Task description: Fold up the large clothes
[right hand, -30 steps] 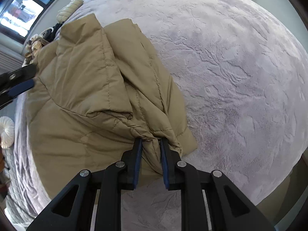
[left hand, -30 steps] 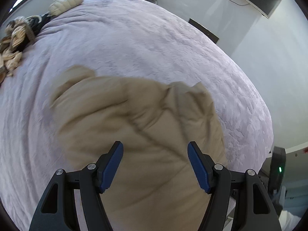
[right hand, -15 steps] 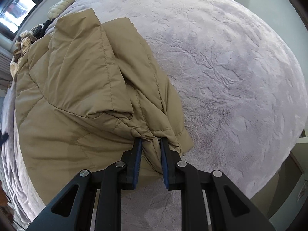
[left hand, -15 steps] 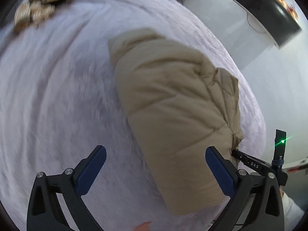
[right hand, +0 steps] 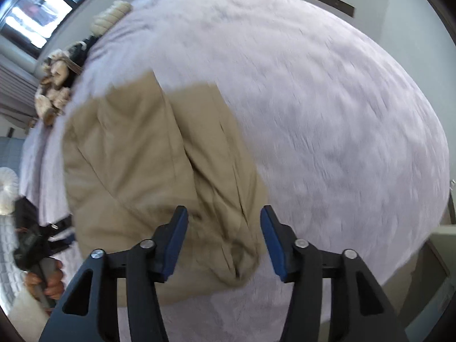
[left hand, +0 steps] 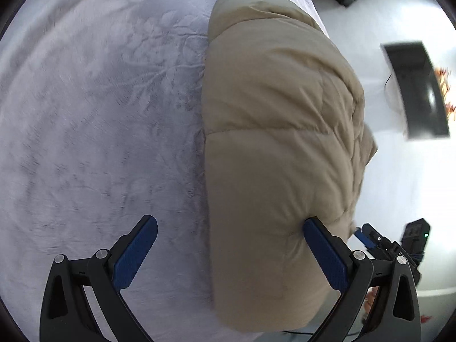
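Tan puffer jacket (left hand: 279, 148) lay folded into a thick, elongated bundle on the lilac bedspread (left hand: 99, 119) — quilted panels with stitched seams, puffy, a few creases. In the left wrist view it ran lengthwise along the bed's edge, top face smooth, one long side crumpled and slightly overhanging toward the floor. In the right wrist view the jacket (right hand: 159, 168) showed two overlapping layers with a lengthwise fold line down the middle — near end bunched and rounded, far end squared off. That view was motion-blurred, so seam detail was unclear.
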Tool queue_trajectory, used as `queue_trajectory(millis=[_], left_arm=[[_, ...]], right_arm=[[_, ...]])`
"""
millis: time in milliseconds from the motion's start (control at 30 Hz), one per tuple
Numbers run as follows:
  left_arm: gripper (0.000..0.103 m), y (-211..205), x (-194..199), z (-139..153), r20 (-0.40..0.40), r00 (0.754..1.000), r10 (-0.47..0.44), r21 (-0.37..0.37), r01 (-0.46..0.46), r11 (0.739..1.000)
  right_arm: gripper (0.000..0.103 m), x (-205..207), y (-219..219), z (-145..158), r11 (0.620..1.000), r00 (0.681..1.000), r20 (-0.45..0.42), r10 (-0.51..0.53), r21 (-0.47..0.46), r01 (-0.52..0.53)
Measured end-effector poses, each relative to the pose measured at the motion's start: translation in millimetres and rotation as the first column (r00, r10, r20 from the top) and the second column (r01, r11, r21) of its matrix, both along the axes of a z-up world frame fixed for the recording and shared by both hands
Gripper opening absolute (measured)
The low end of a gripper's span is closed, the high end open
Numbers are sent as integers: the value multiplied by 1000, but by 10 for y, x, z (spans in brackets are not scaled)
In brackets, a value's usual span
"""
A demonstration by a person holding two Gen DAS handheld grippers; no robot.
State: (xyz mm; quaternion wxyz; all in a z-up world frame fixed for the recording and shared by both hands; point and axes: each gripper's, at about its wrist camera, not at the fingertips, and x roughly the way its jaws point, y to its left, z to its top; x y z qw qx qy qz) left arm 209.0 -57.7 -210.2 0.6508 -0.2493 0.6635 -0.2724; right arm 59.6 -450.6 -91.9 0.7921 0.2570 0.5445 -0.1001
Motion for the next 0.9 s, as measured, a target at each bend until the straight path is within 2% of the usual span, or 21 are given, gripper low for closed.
queue_trajectory(millis=[33,100,267,367,433,500,567,633,667,800,900], left_arm=[[103,10,6,-29,-12,1000,3,-21,-4,1000],[103,19,20,-99,-34,999,16,-71,-19,997],[103,-151,-6,-198,-40,999,9,-142,-15,990],[103,-374,-13,-210,-22,1000,-17,-131,14,991],[103,-488,-21,-172,4,999,-38,-88,38,995],[103,-623,-34,-157,31,998,-62,-45,64,997],[103,-691,-43,-171,42,996,-75,-22,76,997],[103,-735,-47,-193,42,996,-83,-18,84,996],[103,-739,-43,-215,37,996,-86,-23,87,996],[103,-765,23,-306,9,995,-95,-50,95,994],[103,-802,13,-395,-24,995,-99,-88,97,991]], right_arm=[[72,77,-35,15,999,999,19,26,29,-26],[82,210,-46,31,996,996,50,72,48,-75],[82,636,173,-97,968,968,2,249,16,-249],[82,832,267,-260,946,947,-74,313,-63,-317],[82,916,242,-430,938,940,-129,317,-108,-331],[82,967,138,-546,938,939,-149,311,-113,-329],[83,1004,4,-700,945,939,-153,308,-62,-320],[100,1056,-132,-836,950,939,-164,302,-31,-311],[103,1075,-217,-915,952,939,-164,303,-1,-307],[103,1078,-449,-1154,938,943,-116,311,198,-285],[103,1098,-476,-1253,905,933,-67,353,276,-322]])
